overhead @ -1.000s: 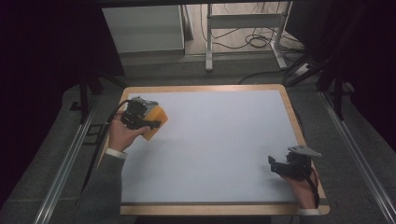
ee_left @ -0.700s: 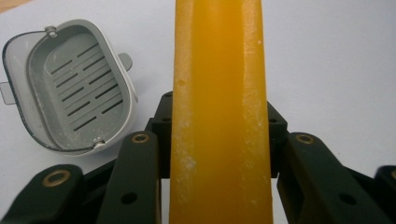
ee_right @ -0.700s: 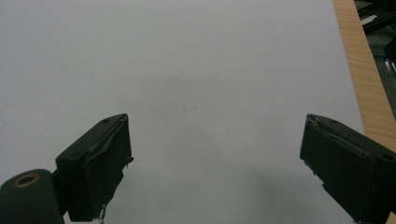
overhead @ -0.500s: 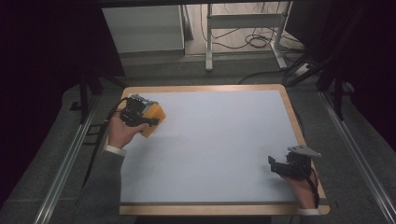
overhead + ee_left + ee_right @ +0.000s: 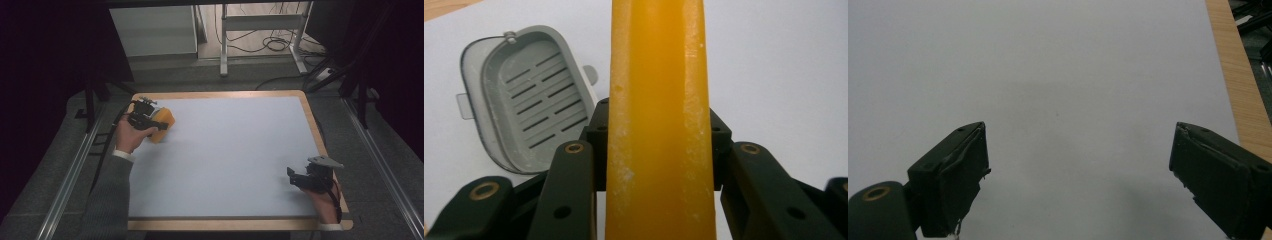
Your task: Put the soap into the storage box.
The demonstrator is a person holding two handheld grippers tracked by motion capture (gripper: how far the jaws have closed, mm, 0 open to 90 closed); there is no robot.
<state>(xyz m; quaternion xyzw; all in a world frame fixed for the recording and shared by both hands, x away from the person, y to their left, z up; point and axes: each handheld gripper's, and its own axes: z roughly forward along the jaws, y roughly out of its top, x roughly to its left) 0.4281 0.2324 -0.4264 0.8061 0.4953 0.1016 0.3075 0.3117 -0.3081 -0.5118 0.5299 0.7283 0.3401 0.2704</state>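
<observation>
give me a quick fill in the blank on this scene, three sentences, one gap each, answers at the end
1. The left tool is shut on a block of ____ colour.
2. The right tool hangs over the pale blue mat with its jaws ____.
3. In the left gripper view, the grey slotted plastic tray lies on the mat, holding ____.

Missing words: orange; open; nothing

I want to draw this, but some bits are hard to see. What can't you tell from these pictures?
- Orange block, left gripper view: its lower end is cut off by the bottom edge.
- Grey slotted tray, left gripper view: its near corner is hidden behind the black jaws.
- High view: the left gripper and hand cover part of the orange block; the tray beneath cannot be made out.
- Right gripper, high view: too small and dark for detail.
</observation>
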